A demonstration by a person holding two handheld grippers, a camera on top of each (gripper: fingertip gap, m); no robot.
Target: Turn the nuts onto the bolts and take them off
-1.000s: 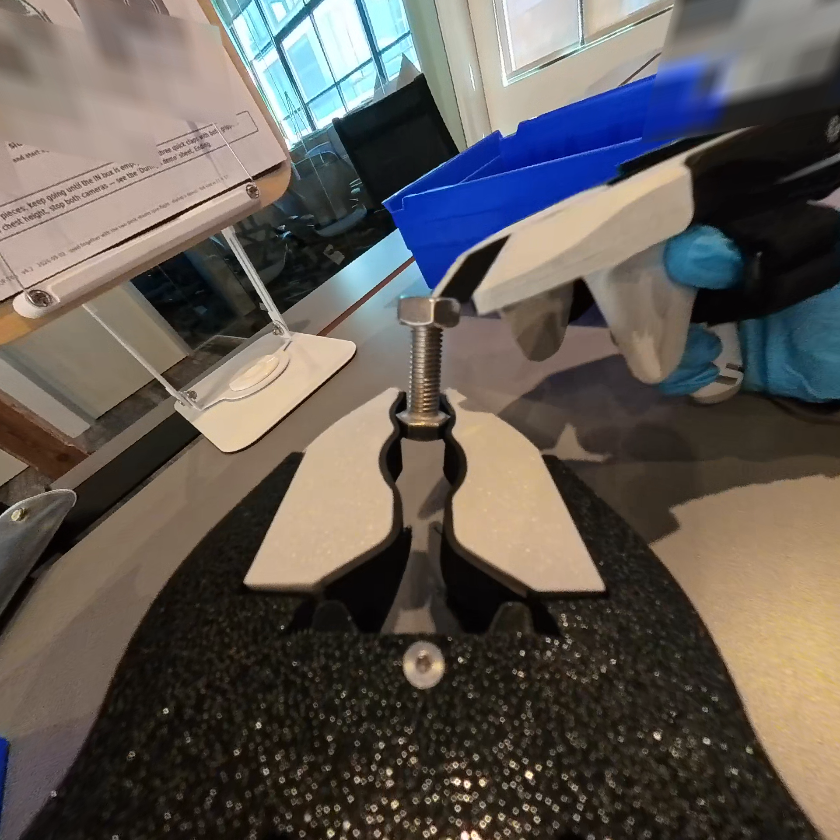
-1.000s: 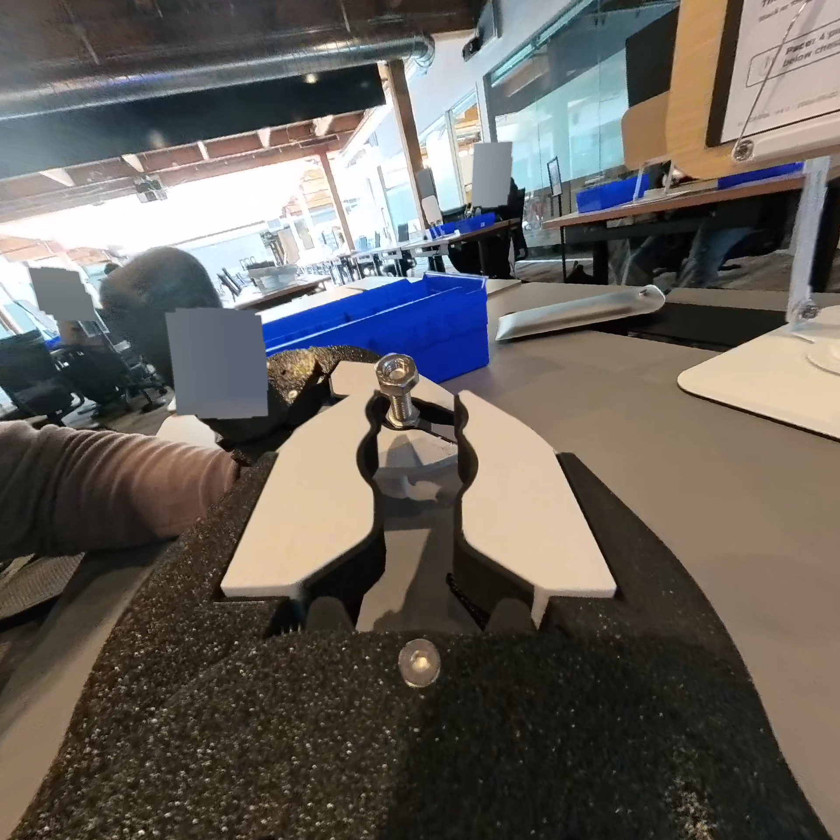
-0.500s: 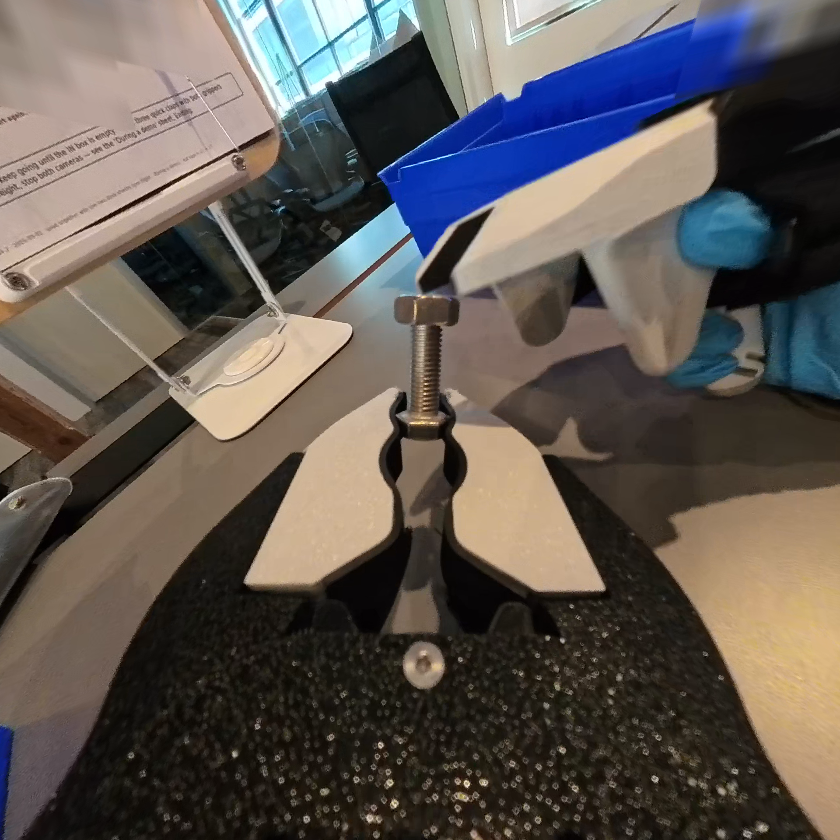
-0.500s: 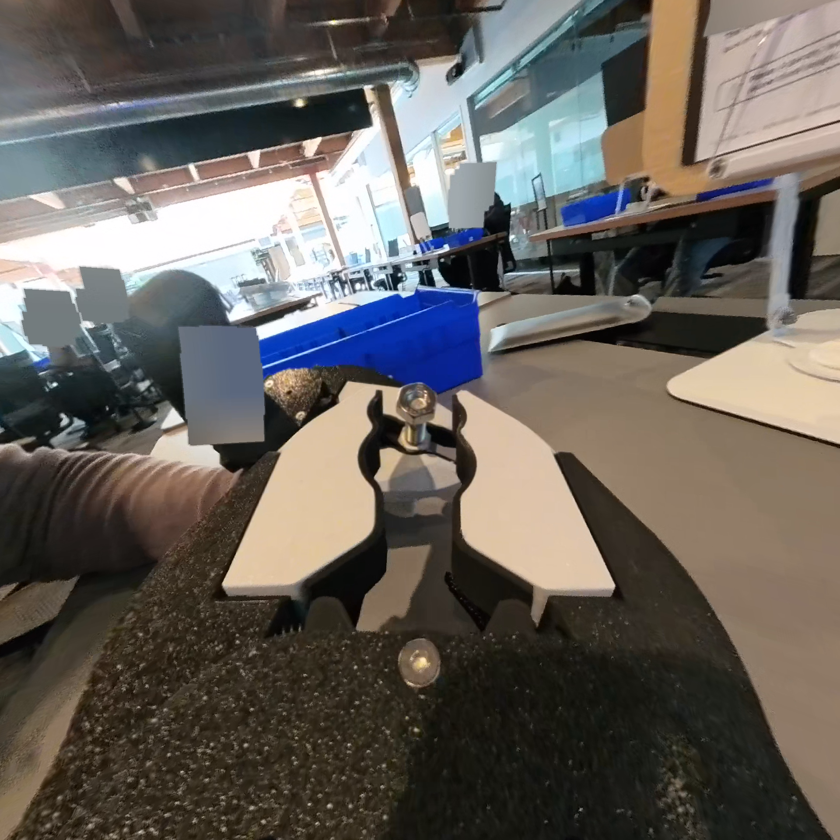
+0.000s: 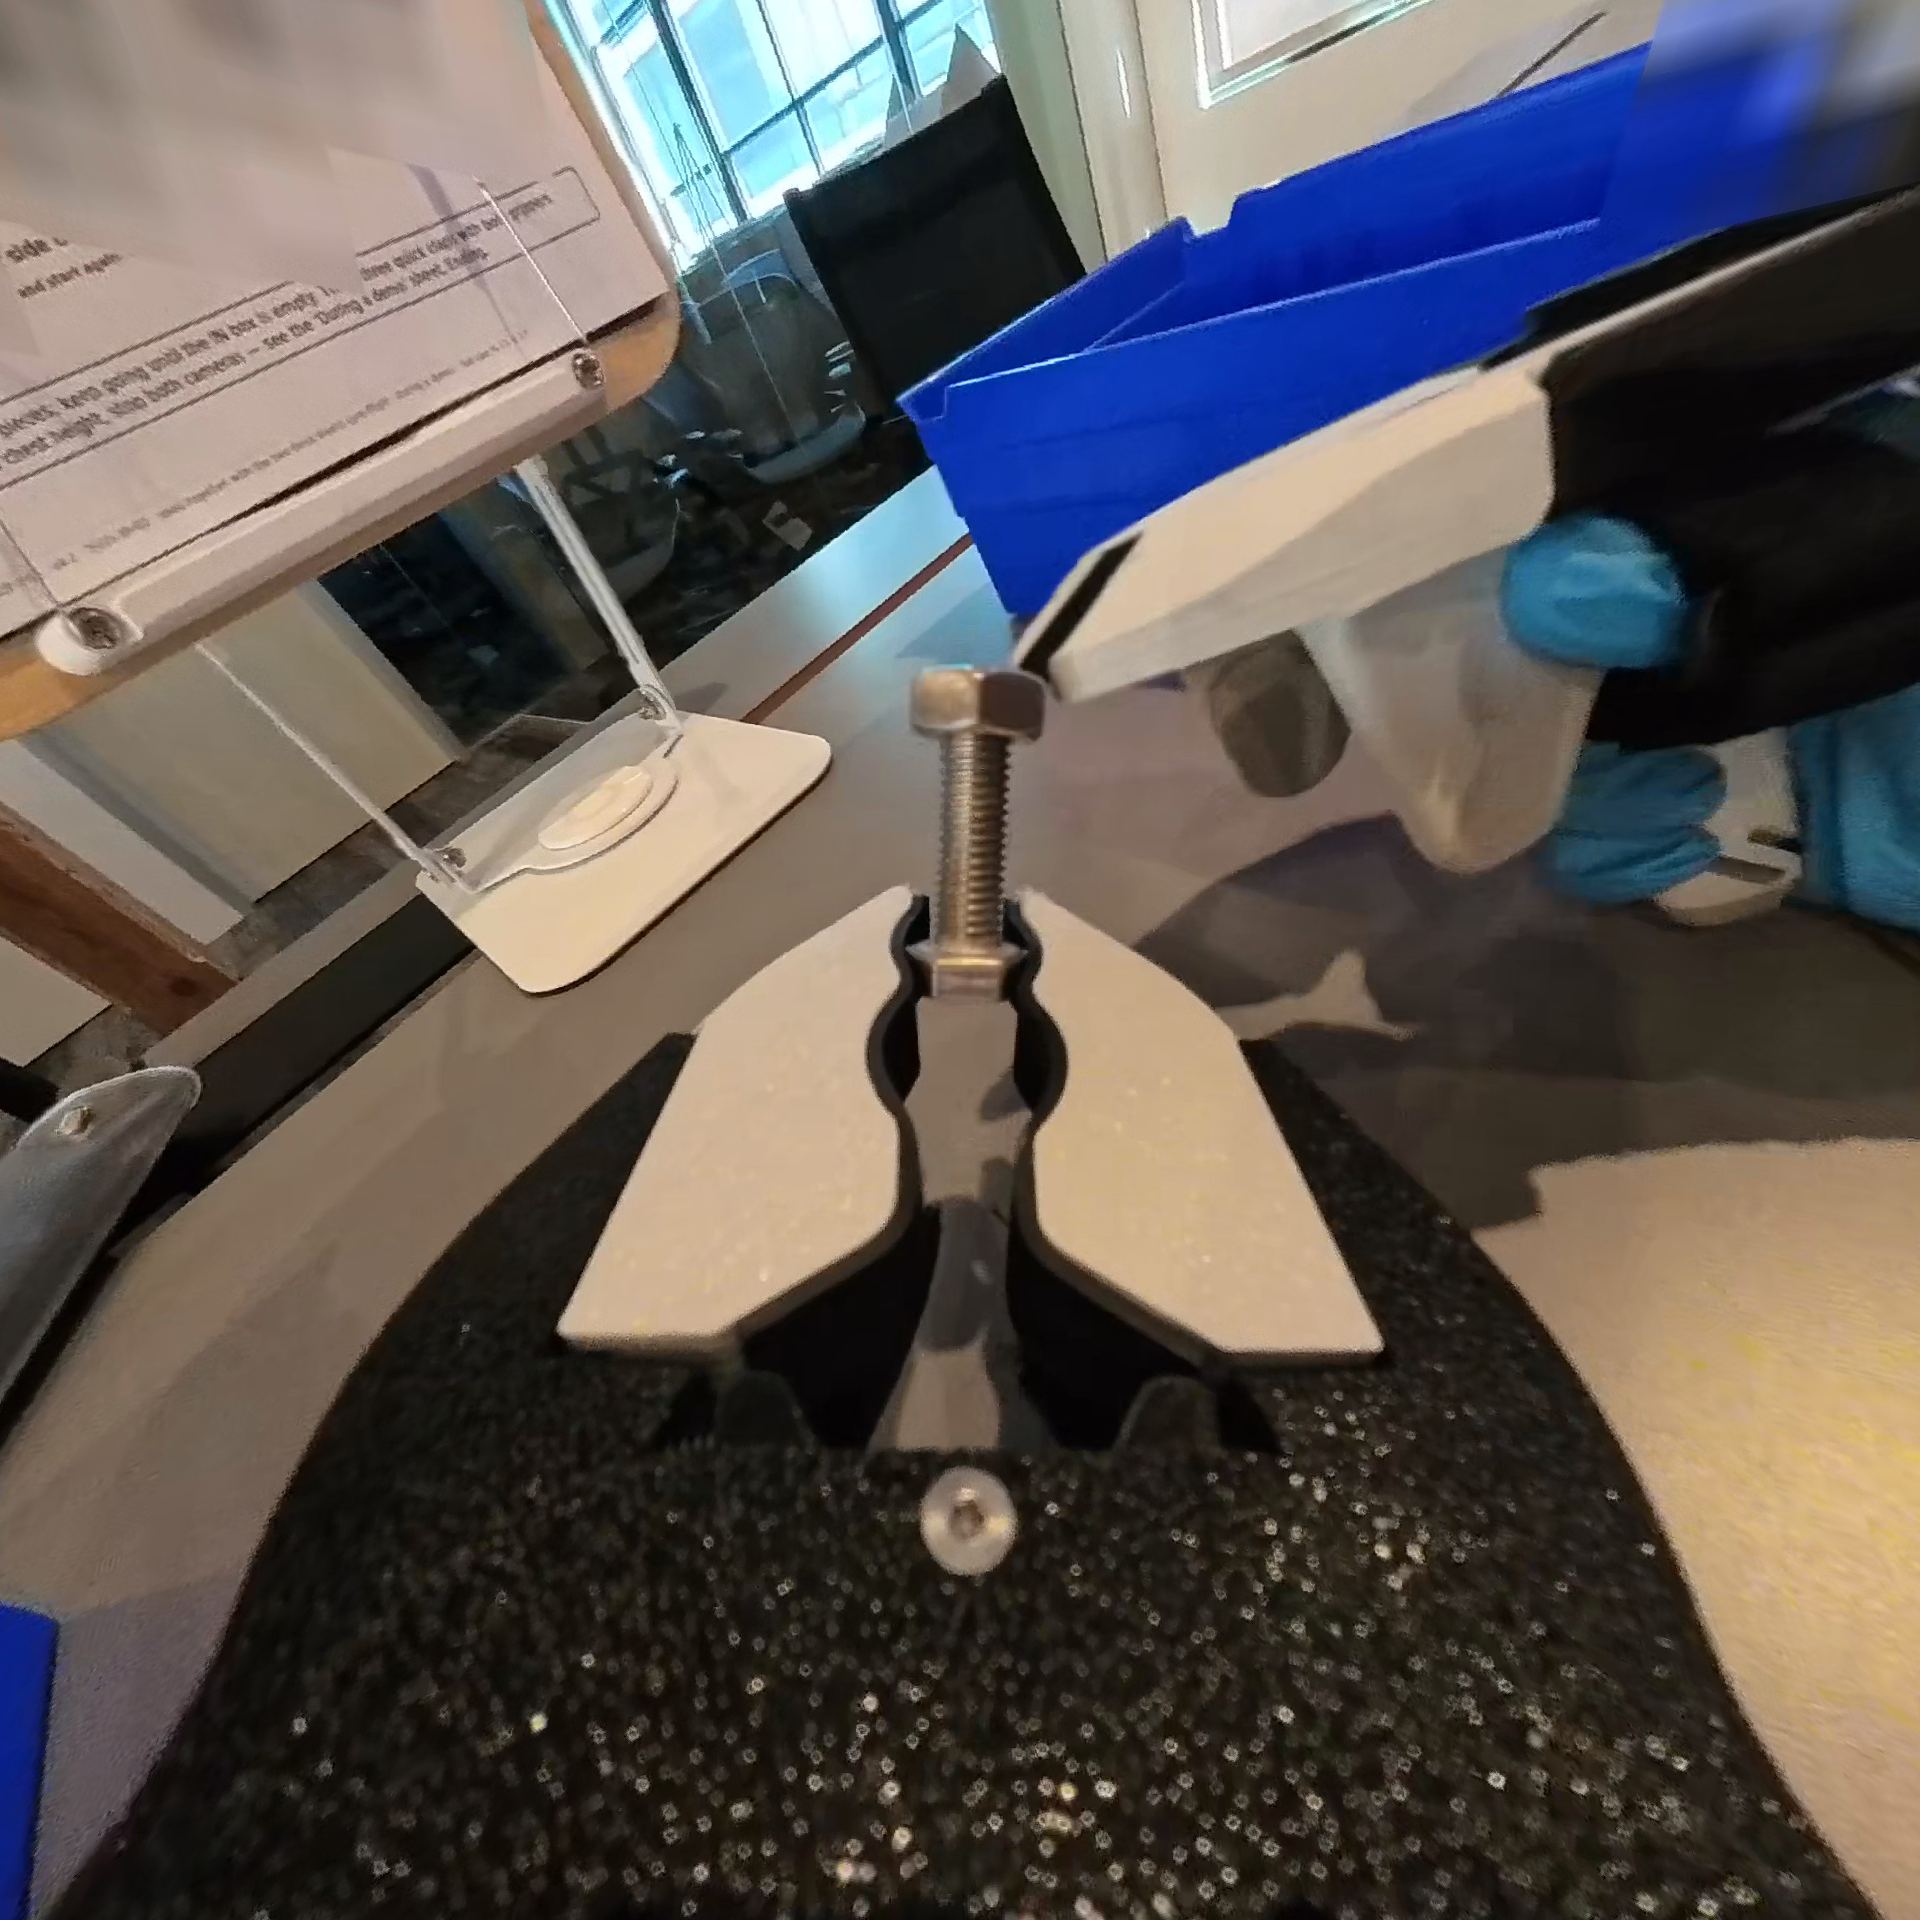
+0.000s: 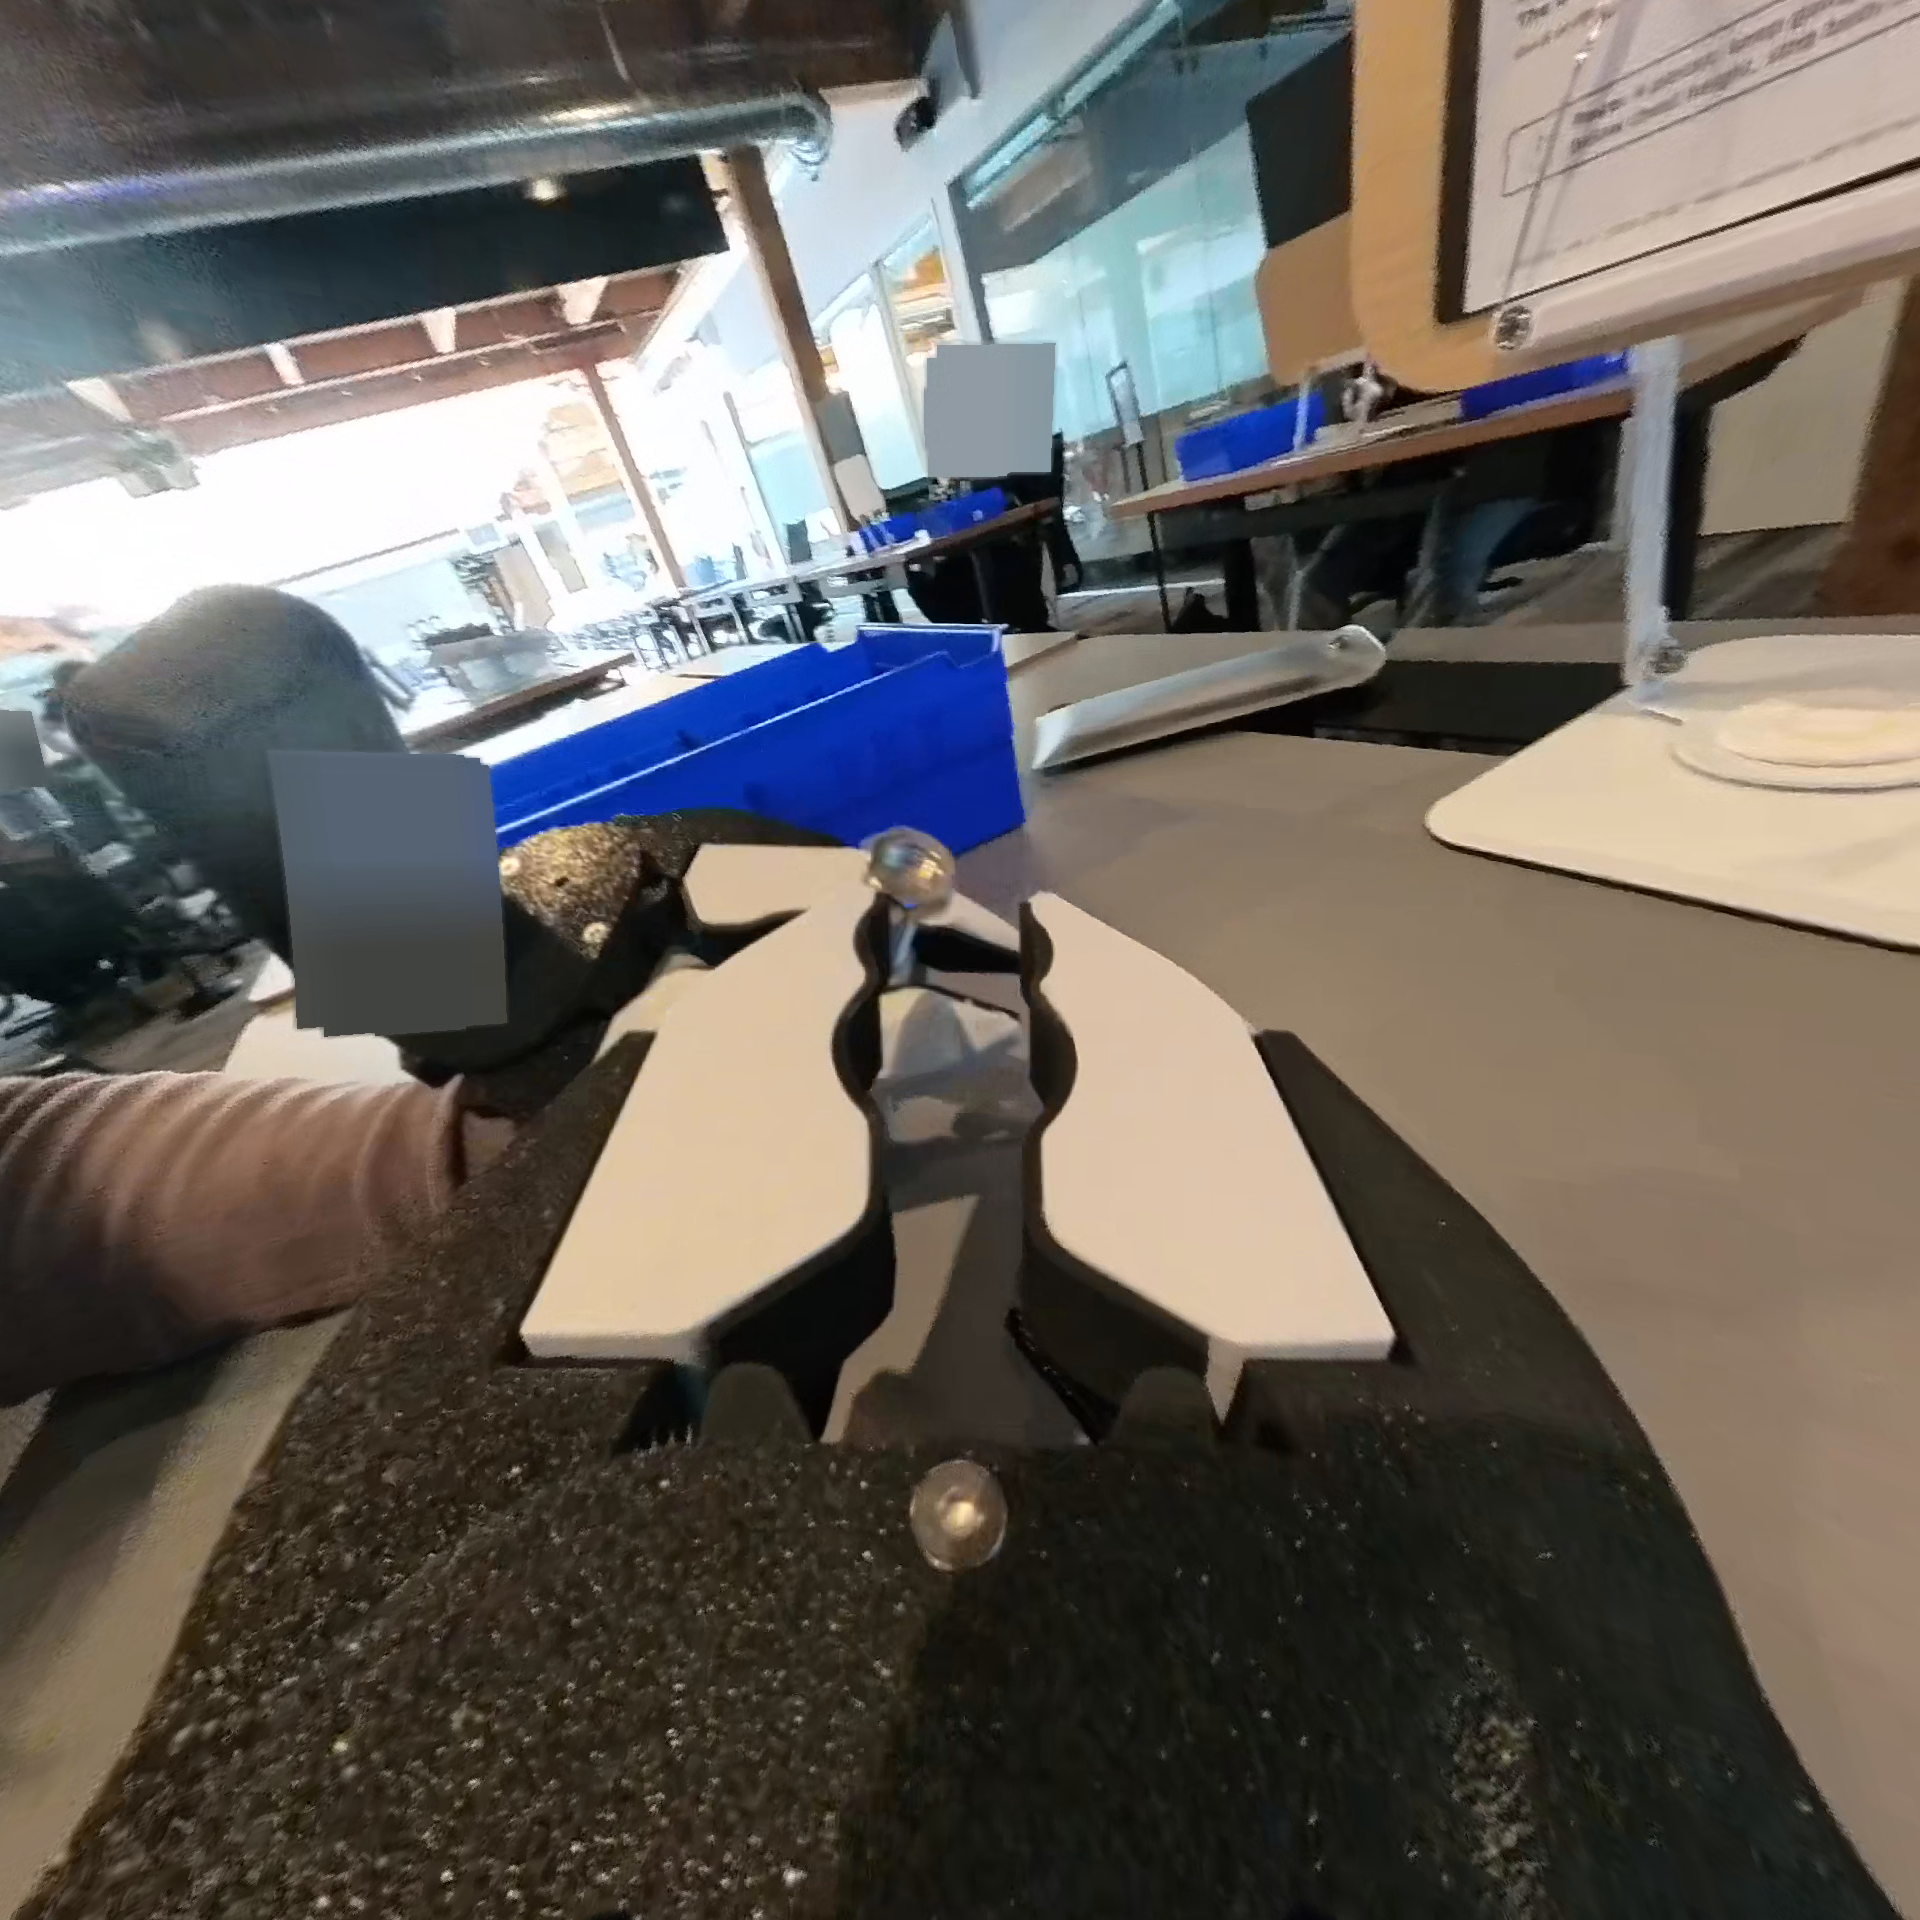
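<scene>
Gripping: left gripper (image 5: 971, 940) fingers pinch the hex end at the bottom of an upright bolt (image 5: 974, 831), threaded shank pointing up.
Nut: steel hex nut (image 5: 977, 704) sits at the very top of the shank, clear of the left fingers.
Right gripper: comes in from the right in the left wrist view (image 5: 1044, 665), tilted down, tip just beside the nut; contact can't be confirmed.
Right fingers: spread apart in the right wrist view (image 6: 940, 925), nothing between them; bolt and nut (image 6: 910, 869) show beyond the gap, motion-blurred.
Hand: blue-gloved hand (image 5: 1621, 727) under the right gripper body.
Sleeve: brownish-grey sleeve (image 6: 208, 1205) at the left edge of the right wrist view, behind the left gripper.
Surface: matte grey table (image 5: 1558, 1299), lighter where light falls on the near right, dark shadow under the right gripper.
On table, back right: blue plastic bin (image 5: 1195, 416), well behind the bolt.
On table, other side: second blue bin (image 6: 790, 738) past the left gripper in the right wrist view.
On table, left: white flat base (image 5: 634, 821) with clear uprights holding a tilted wood-backed board (image 5: 312, 343) with a printed sheet.
Table edge: grey metal bracket (image 5: 73, 1174) with a screw, far left.
Room: open office; gridded windows (image 5: 748, 94) and a dark chair (image 5: 935, 291) behind, exposed pipe (image 6: 416, 145) and wood beams overhead, glass partitions, rows of desks with more blue bins further off.
</scene>
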